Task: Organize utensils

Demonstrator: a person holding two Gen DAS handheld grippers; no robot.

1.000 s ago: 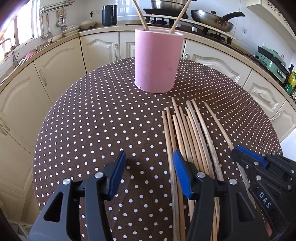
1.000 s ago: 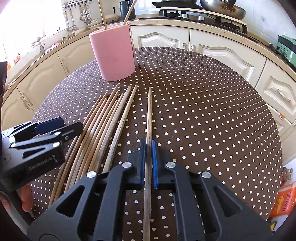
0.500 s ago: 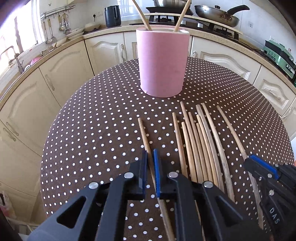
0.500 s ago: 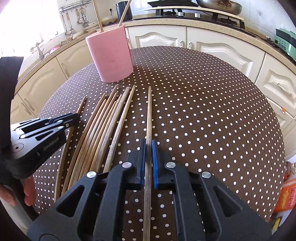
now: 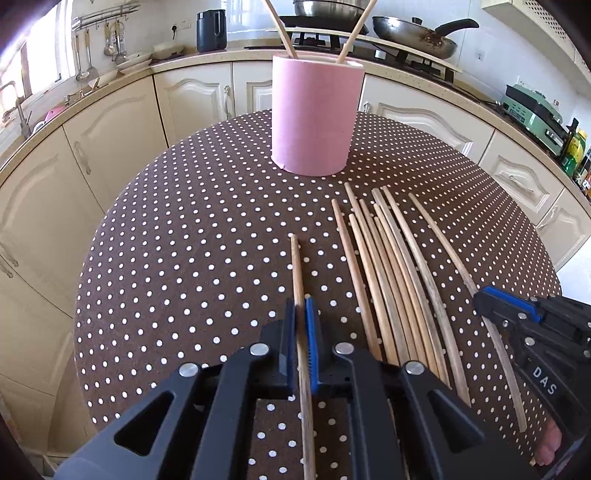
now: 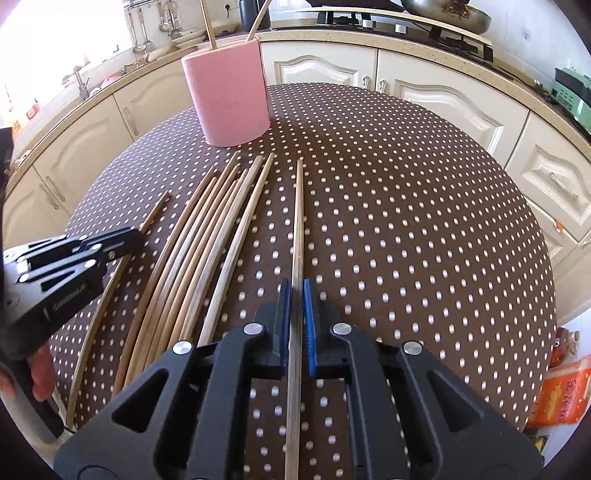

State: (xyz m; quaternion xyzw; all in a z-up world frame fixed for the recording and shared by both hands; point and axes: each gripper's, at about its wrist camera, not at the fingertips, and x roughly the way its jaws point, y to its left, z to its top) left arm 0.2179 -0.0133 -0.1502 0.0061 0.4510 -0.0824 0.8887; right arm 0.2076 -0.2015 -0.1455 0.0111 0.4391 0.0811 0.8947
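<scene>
A pink cylinder holder (image 5: pixel 316 114) stands at the table's far side with two chopsticks leaning in it. My left gripper (image 5: pixel 301 310) is shut on one wooden chopstick (image 5: pixel 296 266), held apart to the left of the row of several loose chopsticks (image 5: pixel 388 266) on the cloth. My right gripper (image 6: pixel 294 291) is shut on another chopstick (image 6: pixel 298 221), just right of that row (image 6: pixel 207 240). Each view catches the other tool: the right gripper (image 5: pixel 517 314) at the right edge, the left gripper (image 6: pixel 110 240) at the left edge. The holder (image 6: pixel 227 99) sits beyond the row.
The round table (image 5: pixel 184 258) wears a brown cloth with white dots. Cream cabinets and a counter curve behind it, with a stove, pans and a black kettle (image 5: pixel 210 29). An orange bag (image 6: pixel 561 391) lies on the floor to the right.
The left gripper went from open to shut on the leftmost chopstick and carried it left, away from the row. The right gripper stayed still, shut on its chopstick.
</scene>
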